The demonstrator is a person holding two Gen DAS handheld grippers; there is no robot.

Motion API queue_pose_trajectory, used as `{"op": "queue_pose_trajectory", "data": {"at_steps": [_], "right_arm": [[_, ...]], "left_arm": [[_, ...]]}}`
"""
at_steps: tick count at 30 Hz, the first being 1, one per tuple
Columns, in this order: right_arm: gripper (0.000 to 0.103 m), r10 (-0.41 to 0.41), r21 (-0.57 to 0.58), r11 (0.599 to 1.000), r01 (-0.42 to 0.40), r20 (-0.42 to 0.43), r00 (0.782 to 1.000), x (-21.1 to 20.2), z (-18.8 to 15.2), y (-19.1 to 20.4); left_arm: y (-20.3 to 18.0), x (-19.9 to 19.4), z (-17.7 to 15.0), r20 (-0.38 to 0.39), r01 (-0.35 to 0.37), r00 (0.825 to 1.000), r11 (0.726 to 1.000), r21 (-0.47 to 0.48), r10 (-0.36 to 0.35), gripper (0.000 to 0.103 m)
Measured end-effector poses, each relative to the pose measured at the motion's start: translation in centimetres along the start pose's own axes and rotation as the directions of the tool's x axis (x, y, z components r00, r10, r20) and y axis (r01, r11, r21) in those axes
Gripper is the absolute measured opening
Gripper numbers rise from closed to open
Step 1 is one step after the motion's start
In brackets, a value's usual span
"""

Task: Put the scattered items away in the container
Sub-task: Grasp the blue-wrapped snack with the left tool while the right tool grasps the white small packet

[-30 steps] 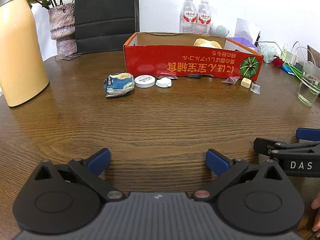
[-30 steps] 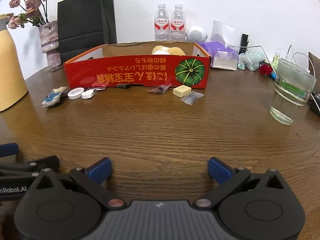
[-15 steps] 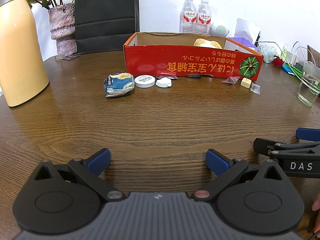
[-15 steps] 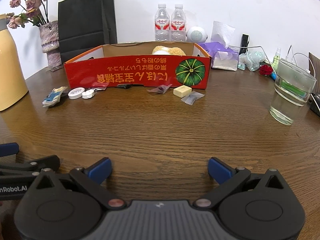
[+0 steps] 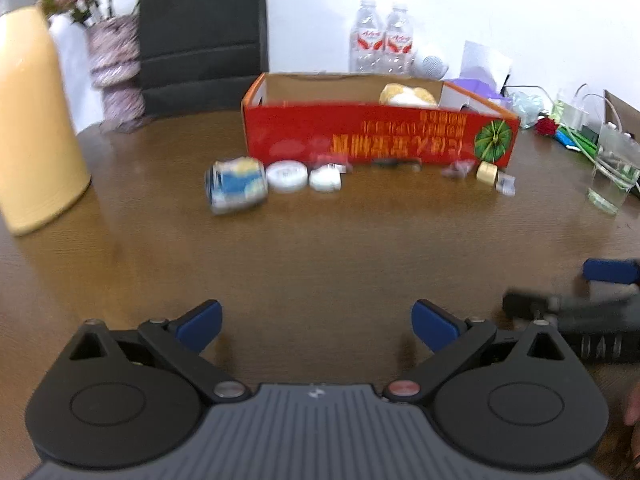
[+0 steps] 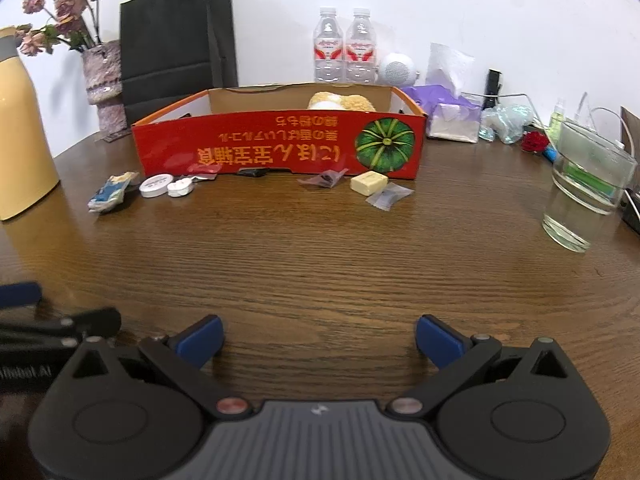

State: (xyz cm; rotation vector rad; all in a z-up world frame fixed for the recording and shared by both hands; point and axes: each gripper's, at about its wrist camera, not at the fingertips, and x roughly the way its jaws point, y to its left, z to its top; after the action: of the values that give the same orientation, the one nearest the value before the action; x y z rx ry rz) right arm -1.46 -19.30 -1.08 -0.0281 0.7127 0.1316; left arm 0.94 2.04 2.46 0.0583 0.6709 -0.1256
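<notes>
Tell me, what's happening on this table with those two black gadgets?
A person holds a claw in each hand, to tidy small items into the red cardboard box. Nothing is picked up yet: the left claw and right claw both hang open and empty over the wooden table. A blue packet, two round white tins, a yellow block and small wrappers lie in front of the box.
</notes>
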Motion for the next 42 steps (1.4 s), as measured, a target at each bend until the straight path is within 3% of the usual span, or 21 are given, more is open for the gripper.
{"op": "queue_pose_trajectory", "data": {"at_steps": [3,4,6,9,11,12,14,16,18,19,22,27,29,31,33,36,42], "right_arm": [[0.101,0.072,-0.099,0.992,-0.078,-0.063,0.995,1.2,2.2,0.6],[0.092,0.094,-0.121,0.987,-0.102,-0.069,0.993,1.6,3.2,0.8],[0.086,0.118,-0.147,0.982,-0.121,-0.025,0.993,2.6,5.5,1.3],[0.081,0.168,-0.167,0.973,-0.161,0.024,0.986,5.2,8.6,2.5],[0.072,0.232,-0.159,0.961,-0.227,0.019,0.972,7.0,10.2,3.5],[0.070,0.269,-0.163,0.950,-0.265,0.007,0.963,8.0,10.7,4.2],[0.065,0.313,-0.188,0.932,-0.311,-0.016,0.950,9.6,11.4,5.8],[0.061,0.316,-0.218,0.924,-0.313,-0.024,0.949,10.8,11.5,7.5],[0.047,0.303,-0.233,0.923,-0.306,-0.048,0.952,11.9,11.5,8.7],[0.042,0.302,-0.241,0.923,-0.301,-0.035,0.953,12.1,11.4,9.0],[0.025,0.308,-0.245,0.922,-0.300,-0.006,0.951,12.0,11.0,9.3],[0.024,0.299,-0.229,0.930,-0.289,0.010,0.954,11.4,10.4,9.3],[0.024,0.306,-0.214,0.931,-0.295,0.017,0.952,10.5,10.3,8.9],[0.024,0.299,-0.227,0.933,-0.279,0.059,0.952,8.3,9.9,8.5],[0.024,0.285,-0.255,0.935,-0.248,0.119,0.951,5.7,9.2,7.9],[0.024,0.250,-0.254,0.946,-0.203,0.171,0.953,2.3,7.5,6.8],[0.024,0.195,-0.117,0.978,-0.174,0.209,0.958,-3.6,2.6,4.0]], "left_arm": [[2.6,1.5,4.0,0.065,-0.025,0.998,0.998,0.063,0.021,0.103],[3.4,2.8,5.2,0.062,-0.037,0.998,0.996,0.080,0.032,0.103],[5.1,6.1,7.3,0.017,-0.050,0.999,0.997,0.056,0.050,0.103],[7.4,9.6,8.2,-0.047,0.038,0.998,0.999,-0.032,-0.039,0.100],[8.6,10.5,7.7,-0.062,0.057,0.996,0.995,-0.076,-0.062,0.090],[9.0,10.7,7.4,-0.077,0.054,0.995,0.995,-0.086,-0.060,0.080],[9.7,10.4,6.8,-0.058,0.074,0.995,0.993,-0.089,-0.080,0.072],[10.5,10.3,6.7,-0.047,0.075,0.996,0.988,-0.133,-0.082,0.049],[11.0,10.4,6.7,-0.044,0.077,0.995,0.986,-0.148,-0.085,0.045],[11.1,10.4,6.7,-0.038,0.076,0.996,0.985,-0.154,-0.083,0.034],[11.1,10.3,6.6,-0.031,0.046,0.998,0.990,-0.135,-0.051,0.018],[10.3,9.0,6.4,-0.021,0.023,0.999,0.993,-0.120,-0.026,0.009],[9.7,6.9,5.8,0.009,-0.063,0.998,0.989,-0.137,0.064,0.008],[8.7,3.3,4.3,0.091,-0.099,0.989,0.982,-0.160,0.114,0.008],[7.9,0.5,2.5,0.113,-0.084,0.987,0.972,-0.221,0.111,0.009],[6.6,-2.0,-0.3,0.076,-0.060,0.993,0.955,-0.289,0.086,0.009],[1.8,-6.5,-2.9,0.117,-0.048,0.990,0.970,-0.236,0.077,0.009]]}}
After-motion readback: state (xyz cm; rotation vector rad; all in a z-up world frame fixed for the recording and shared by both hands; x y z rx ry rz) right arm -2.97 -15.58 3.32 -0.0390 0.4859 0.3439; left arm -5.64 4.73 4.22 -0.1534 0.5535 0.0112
